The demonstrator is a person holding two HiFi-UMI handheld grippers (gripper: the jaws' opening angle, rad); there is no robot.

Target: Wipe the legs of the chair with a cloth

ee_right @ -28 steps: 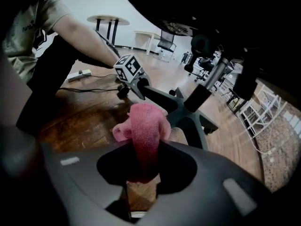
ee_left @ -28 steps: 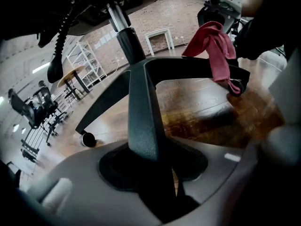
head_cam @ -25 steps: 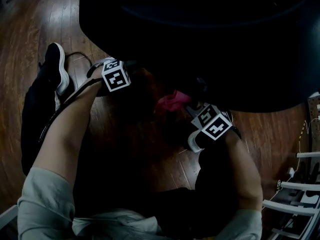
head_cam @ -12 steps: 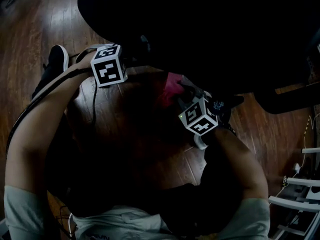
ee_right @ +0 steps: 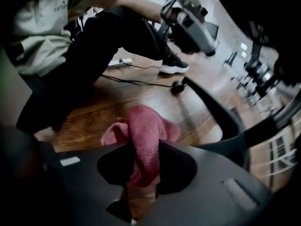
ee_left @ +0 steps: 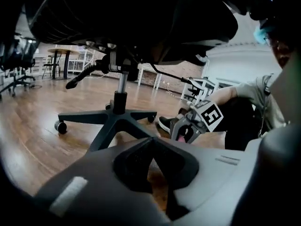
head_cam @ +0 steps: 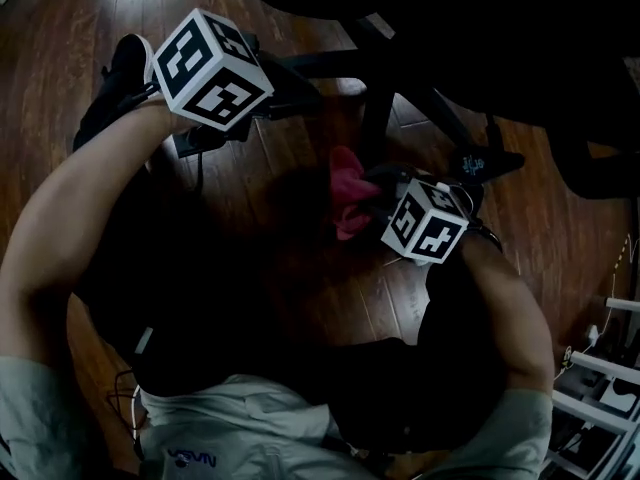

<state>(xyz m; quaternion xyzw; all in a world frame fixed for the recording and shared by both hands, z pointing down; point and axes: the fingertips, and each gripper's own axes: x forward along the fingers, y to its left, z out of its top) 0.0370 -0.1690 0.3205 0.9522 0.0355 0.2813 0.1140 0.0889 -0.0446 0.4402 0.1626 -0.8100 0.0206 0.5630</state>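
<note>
The black office chair's star base [ee_left: 115, 119] stands on the wood floor, and its legs [head_cam: 372, 98] show dark in the head view. My right gripper [ee_right: 145, 147] holds a bunched pink cloth [ee_right: 141, 131] between its jaws, which are closing on it. The cloth [head_cam: 350, 196] hangs low over the floor beside a chair leg [ee_right: 218, 114]. My left gripper [ee_left: 151, 150] is raised on the left, jaws shut with nothing in them, and faces the chair base. Its marker cube [head_cam: 210, 68] is large in the head view.
The person's black shoe [head_cam: 118, 73] rests on the floor at upper left, with a cable [ee_right: 136, 82] trailing nearby. White racks [head_cam: 600, 378] stand at the right edge. A castor [ee_left: 59, 126] ends one leg. More chairs and tables [ee_left: 61, 60] stand far back.
My left gripper has lifted away from the floor toward the camera and its jaws have shut. The right gripper has shifted a little with the cloth. The chair legs now show more.
</note>
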